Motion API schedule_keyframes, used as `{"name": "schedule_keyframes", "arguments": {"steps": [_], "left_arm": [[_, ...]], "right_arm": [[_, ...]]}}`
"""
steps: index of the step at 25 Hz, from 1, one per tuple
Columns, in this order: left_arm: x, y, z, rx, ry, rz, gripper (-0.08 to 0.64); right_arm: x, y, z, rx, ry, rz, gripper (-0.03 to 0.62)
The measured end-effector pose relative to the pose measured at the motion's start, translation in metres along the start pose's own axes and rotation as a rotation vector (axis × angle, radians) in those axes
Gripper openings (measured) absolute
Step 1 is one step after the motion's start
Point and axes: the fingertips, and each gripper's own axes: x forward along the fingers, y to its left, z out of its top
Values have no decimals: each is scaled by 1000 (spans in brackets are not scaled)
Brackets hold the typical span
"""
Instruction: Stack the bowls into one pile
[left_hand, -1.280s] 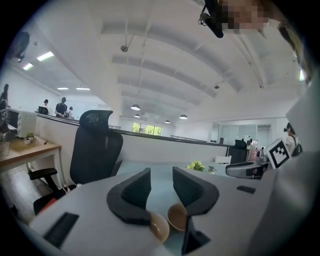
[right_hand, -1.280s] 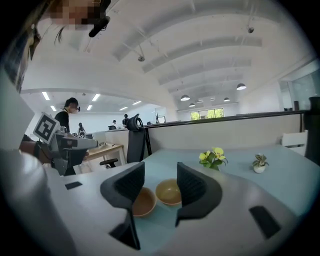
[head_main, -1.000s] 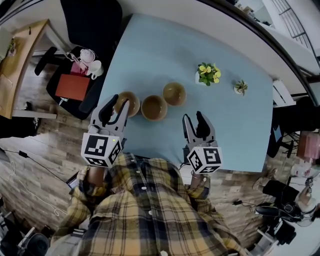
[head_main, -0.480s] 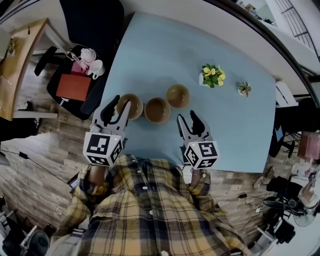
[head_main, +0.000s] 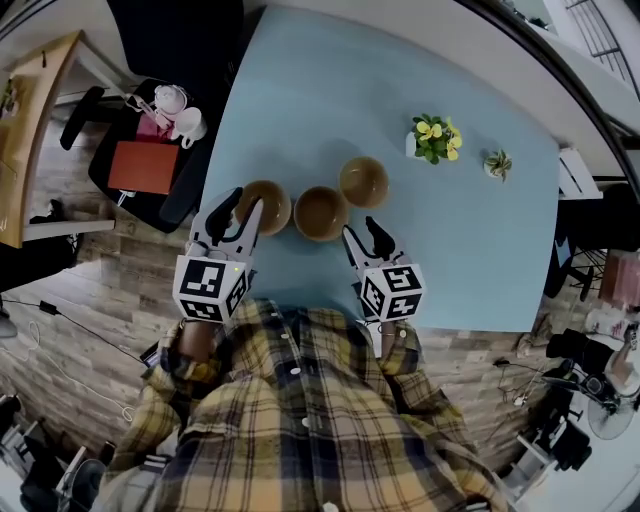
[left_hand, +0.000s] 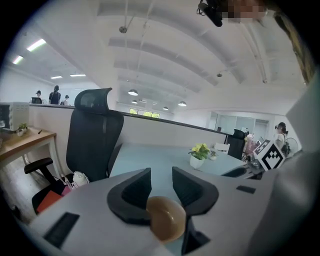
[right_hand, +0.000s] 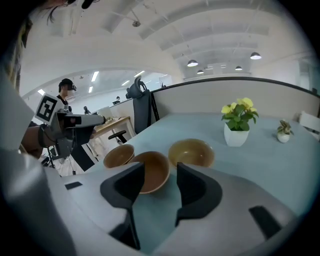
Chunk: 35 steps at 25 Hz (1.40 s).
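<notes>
Approach step, nothing stacked yet. Three bowls in row on table (head_main: 330, 100): left bowl (head_main: 265, 205), middle bowl (head_main: 321, 212), right bowl (head_main: 363, 181), all apart.

Left gripper (head_main: 243, 203) at left bowl, jaws spread. Looks like it isn't gripping, though the rim is hard to judge.

Right gripper (head_main: 362, 232) just short of middle bowl, jaws spread, empty.

Next, I'd guess: close on a rim, lift, nest into neighbour.

No readable text, only square markers.
</notes>
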Motion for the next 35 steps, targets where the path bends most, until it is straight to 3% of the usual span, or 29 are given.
{"name": "schedule_keyframes", "arguments": {"steps": [6, 19, 25, 28, 35], "left_arm": [[16, 6, -20, -8, 56, -15, 120], [32, 9, -43, -11, 124, -42, 117], [34, 6, -47, -9, 134, -47, 115], [33, 4, -48, -8, 136, -47, 115], [32, 7, -46, -11, 133, -38, 114]], "right_arm": [[22, -2, -20, 124, 53, 29, 184], [53, -3, -45, 234, 166, 56, 181], [53, -10, -50, 298, 184, 35, 27], [51, -11, -52, 380, 180, 54, 15], [43, -15, -46, 417, 157, 66, 14]]}}
